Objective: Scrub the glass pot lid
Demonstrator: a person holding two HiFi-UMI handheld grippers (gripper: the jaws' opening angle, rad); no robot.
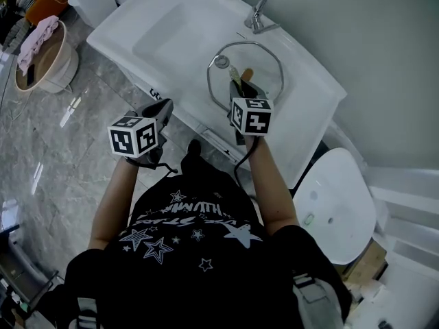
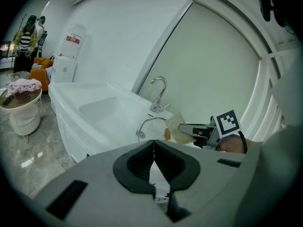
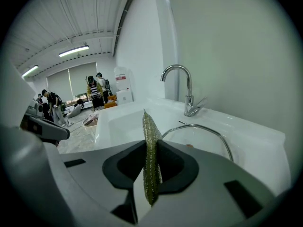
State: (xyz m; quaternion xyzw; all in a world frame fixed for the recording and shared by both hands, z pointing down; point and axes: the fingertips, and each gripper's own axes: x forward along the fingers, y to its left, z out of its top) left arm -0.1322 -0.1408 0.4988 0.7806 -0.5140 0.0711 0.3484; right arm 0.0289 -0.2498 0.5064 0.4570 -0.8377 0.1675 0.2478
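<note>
Two grippers are in view, and neither is scrubbing yet. The left gripper (image 2: pixel 154 149) hangs well in front of the faucet (image 1: pixel 255 9), off the front edge of the counter (image 1: pixel 312 112); its fingers are pressed together with nothing between them, so it is idle.

Further right, the glass pot lid (image 1: pixel 264 70) lies on the counter just in front of the faucet, beside the basin (image 1: pixel 164 36). It seems to lie flat with its broad face upward; being round, it has no long axis, and only a small round fitting at the basin side of its rim gives it a direction.

The right gripper (image 1: pixel 241 86) is over the near part of the lid, its fingers clamped on a scrub pad (image 3: pixel 150 124). The pad stands on edge, with its long axis along the fingers and its free end toward the faucet; whether it touches the glass I cannot tell.

I judge that the step in hand is bringing the pad to the lid. The next move asks to turn the pad's flat face onto the glass and rub; the left gripper would need to open and steady the rim, because a loose lid may slide.
</note>
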